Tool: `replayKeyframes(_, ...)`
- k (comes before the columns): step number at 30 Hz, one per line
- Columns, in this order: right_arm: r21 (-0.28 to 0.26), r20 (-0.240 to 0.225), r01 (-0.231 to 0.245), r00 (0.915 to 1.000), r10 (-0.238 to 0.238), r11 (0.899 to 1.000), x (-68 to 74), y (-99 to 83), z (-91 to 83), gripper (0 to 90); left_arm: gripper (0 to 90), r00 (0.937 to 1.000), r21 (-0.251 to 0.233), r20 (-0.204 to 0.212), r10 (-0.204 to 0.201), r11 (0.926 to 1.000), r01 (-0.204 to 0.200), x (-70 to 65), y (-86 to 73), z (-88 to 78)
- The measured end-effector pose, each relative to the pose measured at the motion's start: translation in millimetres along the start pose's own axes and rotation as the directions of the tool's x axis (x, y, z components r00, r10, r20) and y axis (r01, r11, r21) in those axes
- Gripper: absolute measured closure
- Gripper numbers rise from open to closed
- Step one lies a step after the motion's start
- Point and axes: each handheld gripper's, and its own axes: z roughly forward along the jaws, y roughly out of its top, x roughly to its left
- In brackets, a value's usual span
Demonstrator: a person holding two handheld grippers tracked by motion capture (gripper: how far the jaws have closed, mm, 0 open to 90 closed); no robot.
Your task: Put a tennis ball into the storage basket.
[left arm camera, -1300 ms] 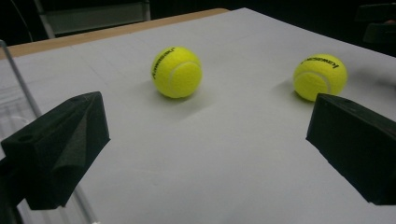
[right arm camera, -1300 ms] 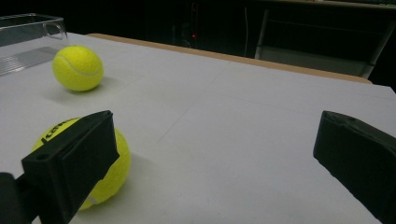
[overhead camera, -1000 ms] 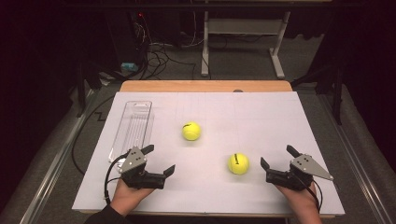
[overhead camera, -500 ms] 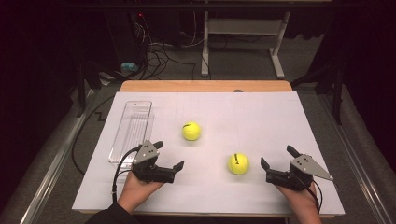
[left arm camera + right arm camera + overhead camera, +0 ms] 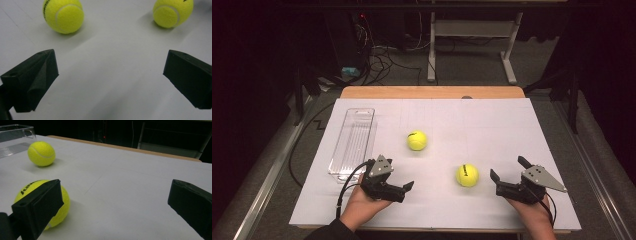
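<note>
Left tongs (image 5: 404, 188) gape toward two fuzzy yellow tennis balls (image 5: 417, 140)

A wooden table (image 5: 432, 92), covered almost wholly by a white sheet (image 5: 492, 125), carries two yellow tennis balls well apart, the far ball (image 5: 417, 140) near the middle and the near ball (image 5: 467, 175) toward the front, plus a clear, seemingly empty plastic tray (image 5: 353, 142) lying lengthwise at the left.

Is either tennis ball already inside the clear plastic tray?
No: both tennis balls lie on the white table cover, and the clear tray at its left holds nothing.
</note>
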Motion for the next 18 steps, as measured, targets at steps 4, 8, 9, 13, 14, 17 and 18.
replayKeyframes(4,0.004,-0.001,0.000,1.0000,0.000,1.000,0.0,-0.4,0.3,0.0,0.6,1.0000,0.053,0.004,-0.001,0.9986,0.001,-0.9,-2.3,4.7)
replayKeyframes(8,0.004,-0.004,-0.002,1.0000,0.002,1.000,-0.2,-0.9,1.0,0.0,0.6,1.0000,0.110,0.007,0.005,0.9939,-0.006,-2.5,-5.1,9.8)
replayKeyframes(9,0.005,-0.004,0.000,1.0000,0.000,1.000,-0.2,-1.1,1.4,0.0,0.6,0.9998,0.142,-0.002,0.019,0.9897,-0.019,-4.1,-6.4,12.2)
replayKeyframes(13,0.010,-0.007,0.002,1.0000,-0.002,1.000,0.1,-1.6,2.0,0.0,0.6,0.9998,0.185,-0.003,0.018,0.9826,-0.017,-4.5,-8.7,15.3)
replayKeyframes(14,0.010,-0.007,0.002,1.0000,-0.002,1.000,0.1,-1.6,2.0,0.0,0.6,0.9998,0.185,-0.003,0.018,0.9826,-0.017,-4.5,-8.7,15.3)
replayKeyframes(17,0.010,-0.010,0.003,0.9999,-0.003,1.000,1.1,-2.1,3.0,0.0,0.6,0.9999,0.230,0.003,0.011,0.9730,-0.011,-4.2,-11.0,17.7)
replayKeyframes(18,0.012,-0.011,0.005,0.9999,-0.005,1.000,1.1,-2.1,2.9,0.0,0.6,0.9999,0.230,0.003,0.011,0.9730,-0.011,-4.2,-11.0,17.7)
